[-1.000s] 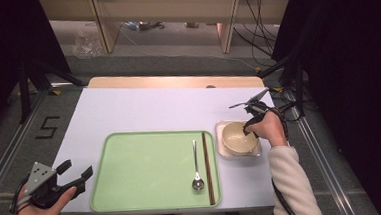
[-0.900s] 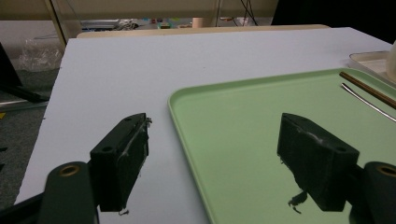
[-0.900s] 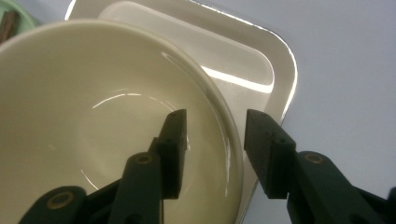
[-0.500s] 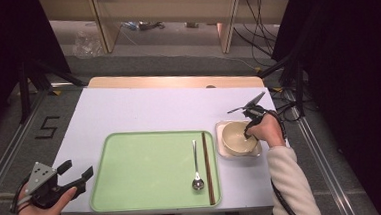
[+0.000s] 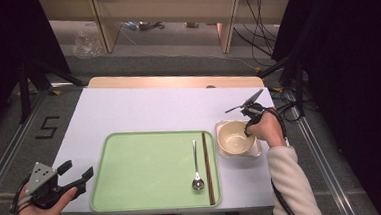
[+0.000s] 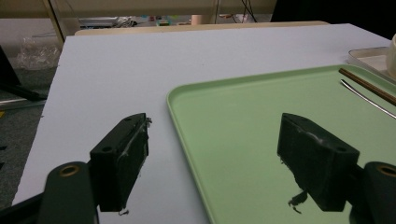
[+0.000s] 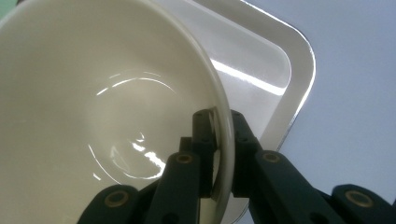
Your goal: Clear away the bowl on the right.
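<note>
A cream bowl (image 5: 234,138) sits on a small white square plate (image 5: 257,152) at the table's right side. My right gripper (image 5: 248,129) is shut on the bowl's rim (image 7: 223,140), one jaw inside and one outside. A green tray (image 5: 147,170) lies in the middle of the table and carries a metal spoon (image 5: 196,166) and brown chopsticks (image 5: 207,167) near its right edge. My left gripper (image 5: 77,178) stands open at the table's front left corner, its jaws straddling the tray's left rim (image 6: 187,135) with nothing between them.
The white table (image 5: 148,110) has bare surface behind and left of the tray. A wooden strip (image 5: 172,81) runs along the far edge. Cables (image 5: 253,23) and dark stands lie on the floor beyond.
My right hand and gripper shifted slightly at the bowl's rim and stayed shut on it. The left gripper has not moved.
</note>
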